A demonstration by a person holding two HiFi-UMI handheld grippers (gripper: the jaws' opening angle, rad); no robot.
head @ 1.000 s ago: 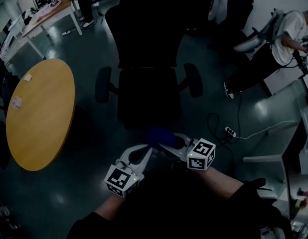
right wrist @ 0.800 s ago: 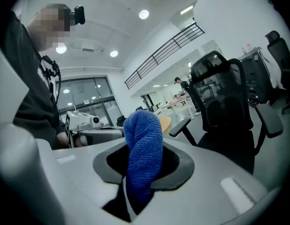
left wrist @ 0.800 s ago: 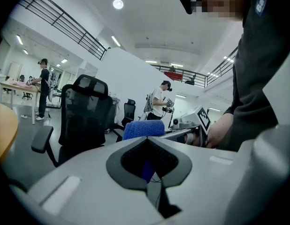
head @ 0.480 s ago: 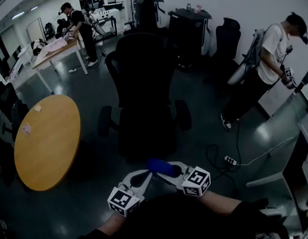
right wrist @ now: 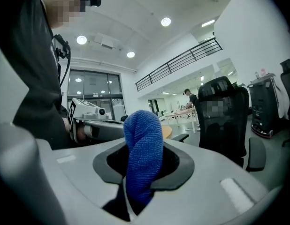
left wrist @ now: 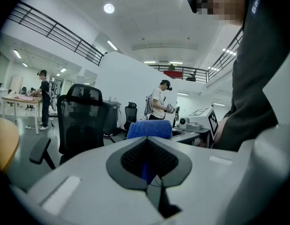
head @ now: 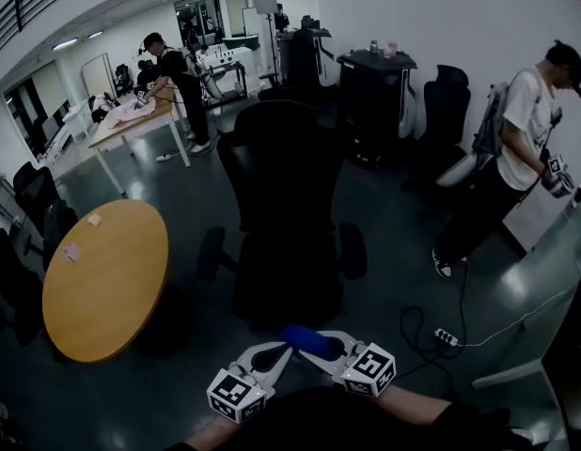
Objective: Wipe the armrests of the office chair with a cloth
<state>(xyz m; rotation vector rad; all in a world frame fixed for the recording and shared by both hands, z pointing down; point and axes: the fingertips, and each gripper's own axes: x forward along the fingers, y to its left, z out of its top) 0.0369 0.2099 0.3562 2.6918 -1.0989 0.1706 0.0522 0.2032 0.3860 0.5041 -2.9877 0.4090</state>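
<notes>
The black office chair [head: 286, 186] stands in front of me, with its left armrest [head: 211, 252] and right armrest [head: 353, 250] on either side of the seat. My right gripper [head: 316, 347] is shut on a folded blue cloth [head: 307, 341], which sticks up between its jaws [right wrist: 142, 149]. My left gripper [head: 281, 349] is shut with nothing held, its tips just beside the cloth [left wrist: 149, 129]. Both grippers are low and close to my body, well short of the chair. The chair also shows in the left gripper view [left wrist: 81, 121] and the right gripper view [right wrist: 220, 116].
A round wooden table [head: 107, 280] sits left of the chair. A person [head: 507, 158] stands at the right, near a power strip [head: 447, 337] with its cable on the floor. Another black chair [head: 447, 111] and a cabinet [head: 370, 101] stand behind. A person [head: 173, 73] works at a far desk.
The head view has lifted, so more of the room shows and the chair sits lower in the frame. Both grippers stay together near my body, and the right one keeps the cloth.
</notes>
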